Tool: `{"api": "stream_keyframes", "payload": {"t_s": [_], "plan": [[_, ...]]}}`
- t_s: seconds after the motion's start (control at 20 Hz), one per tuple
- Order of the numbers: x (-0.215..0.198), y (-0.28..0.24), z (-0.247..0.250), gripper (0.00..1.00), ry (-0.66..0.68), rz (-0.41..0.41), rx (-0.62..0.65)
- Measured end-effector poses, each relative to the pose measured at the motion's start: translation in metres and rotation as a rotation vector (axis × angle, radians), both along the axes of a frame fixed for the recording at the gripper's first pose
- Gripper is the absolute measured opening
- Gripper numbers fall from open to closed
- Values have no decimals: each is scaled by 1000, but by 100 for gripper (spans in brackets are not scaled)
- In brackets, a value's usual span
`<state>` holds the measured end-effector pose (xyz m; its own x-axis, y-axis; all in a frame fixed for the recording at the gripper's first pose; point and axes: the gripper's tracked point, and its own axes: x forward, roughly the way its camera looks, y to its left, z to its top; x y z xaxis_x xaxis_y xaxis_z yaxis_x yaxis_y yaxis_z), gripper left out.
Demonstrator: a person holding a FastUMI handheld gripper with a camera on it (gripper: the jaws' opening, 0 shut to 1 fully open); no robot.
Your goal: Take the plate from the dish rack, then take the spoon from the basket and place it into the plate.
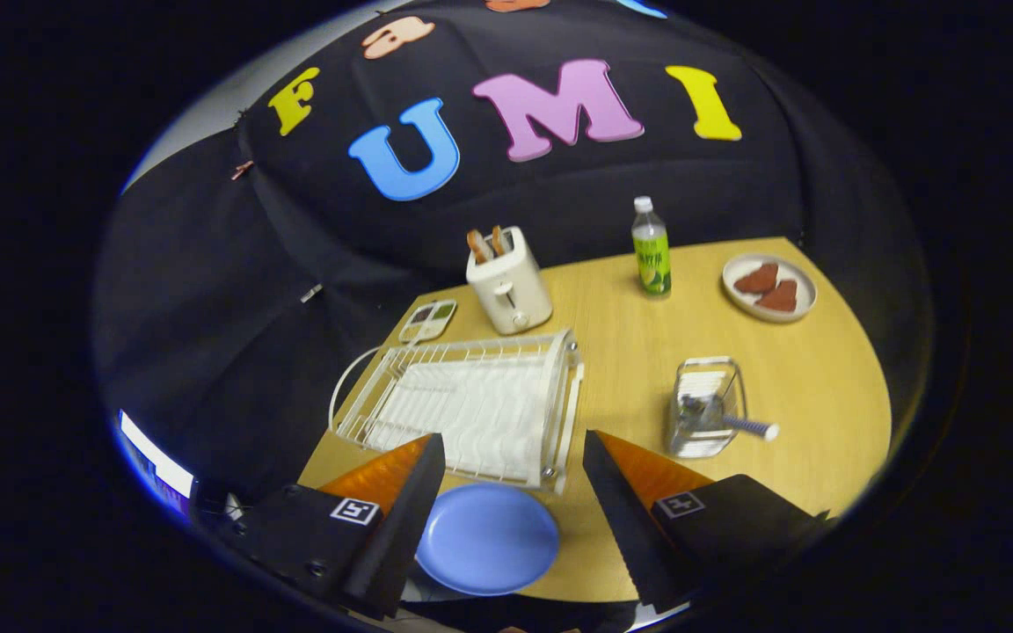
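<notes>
Gripper point(513, 519) wide open, holding nothing. Blue plate point(487, 538) flat on table point(823, 378) between fingers, dish rack point(471, 404) just beyond at 12 o'clock. Spoon point(739, 425) in basket point(707, 406), 2 o'clock.

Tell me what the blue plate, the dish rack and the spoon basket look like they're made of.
Blue plate, lying between the open tool's fingers: probably plastic, matte, with uniform colour and soft glare. Dish rack just ahead: white coated wire, seen in its thin bars. Basket: shiny metal wire, likely chrome or steel, judging by its silvery glints.
</notes>
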<state>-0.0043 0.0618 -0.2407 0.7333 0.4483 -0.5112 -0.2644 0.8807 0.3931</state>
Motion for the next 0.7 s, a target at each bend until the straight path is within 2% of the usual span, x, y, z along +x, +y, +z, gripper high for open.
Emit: {"api": "stream_keyframes", "payload": {"t_s": [0.1,0.2,0.4,0.6,0.65,0.7], "plan": [[28,-38,0,97,-38,-48,-97],[43,-69,-14,98,-12,-90,-155],[46,-119,-67,98,87,-124,-253],[33,-132,-124,82,201,-96,-301],[31,-132,-132,73,223,-94,-299],[29,-133,-140,69,244,-93,-294]]}}
